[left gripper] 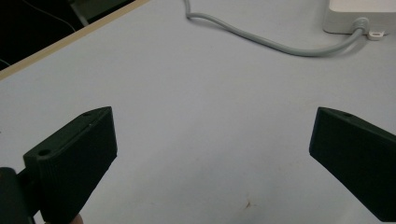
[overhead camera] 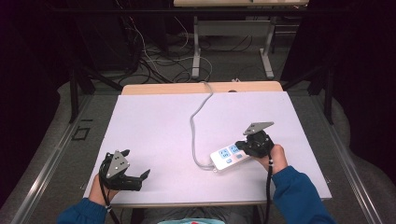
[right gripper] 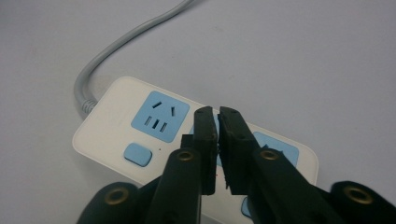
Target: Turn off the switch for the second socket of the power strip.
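A white power strip (overhead camera: 229, 157) with blue sockets lies on the table's right half; its grey cable (overhead camera: 197, 122) runs back toward the far edge. In the right gripper view the strip (right gripper: 126, 135) shows a blue socket and a blue button, with its cable (right gripper: 116, 44) leaving at the left. My right gripper (overhead camera: 246, 145) hangs over the strip's right end, its jaws shut with nothing between them (right gripper: 215, 116). My left gripper (overhead camera: 142, 176) rests near the front left edge, jaws wide open and empty (left gripper: 212, 135), facing the strip's corner (left gripper: 359, 18) and cable (left gripper: 280, 46).
A pale mat (overhead camera: 159, 130) covers the wooden table (overhead camera: 154, 88). Beyond the far edge, loose cables and the metal legs of another table (overhead camera: 196, 51) stand on the floor. A small reddish mark (left gripper: 246, 204) sits on the mat between the left jaws.
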{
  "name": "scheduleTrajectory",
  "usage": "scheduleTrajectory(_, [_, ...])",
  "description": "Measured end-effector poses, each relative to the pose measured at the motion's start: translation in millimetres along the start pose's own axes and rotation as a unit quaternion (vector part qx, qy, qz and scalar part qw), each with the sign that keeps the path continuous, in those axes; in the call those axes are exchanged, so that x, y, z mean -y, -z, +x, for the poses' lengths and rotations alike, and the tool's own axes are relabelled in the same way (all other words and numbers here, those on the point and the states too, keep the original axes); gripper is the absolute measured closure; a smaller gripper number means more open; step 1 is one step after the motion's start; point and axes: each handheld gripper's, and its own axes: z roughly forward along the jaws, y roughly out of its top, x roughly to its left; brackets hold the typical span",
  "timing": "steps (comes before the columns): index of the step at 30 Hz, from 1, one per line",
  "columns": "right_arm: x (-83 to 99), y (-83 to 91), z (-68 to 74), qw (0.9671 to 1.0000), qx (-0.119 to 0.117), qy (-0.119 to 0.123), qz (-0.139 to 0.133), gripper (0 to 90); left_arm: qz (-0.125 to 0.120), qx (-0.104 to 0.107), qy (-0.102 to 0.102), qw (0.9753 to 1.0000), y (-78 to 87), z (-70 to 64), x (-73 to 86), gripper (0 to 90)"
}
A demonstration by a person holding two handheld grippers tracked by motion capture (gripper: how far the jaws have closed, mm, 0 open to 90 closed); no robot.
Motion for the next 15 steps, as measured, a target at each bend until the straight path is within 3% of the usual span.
scheduleTrajectory(5, [0.3, 2.4, 2.8, 1.0000, 0.004, 0.002, 0.000, 90.0, 0.000, 0.000, 0.000, 1.0000, 0.0, 0.0, 0.0, 0.9])
scheduleTrajectory(15, [2.1, -0.7, 7.4, 0.9996, 0.002, 0.009, 0.027, 90.0, 0.001, -0.001, 0.000, 1.0000, 0.5, 0.0, 0.0, 0.9])
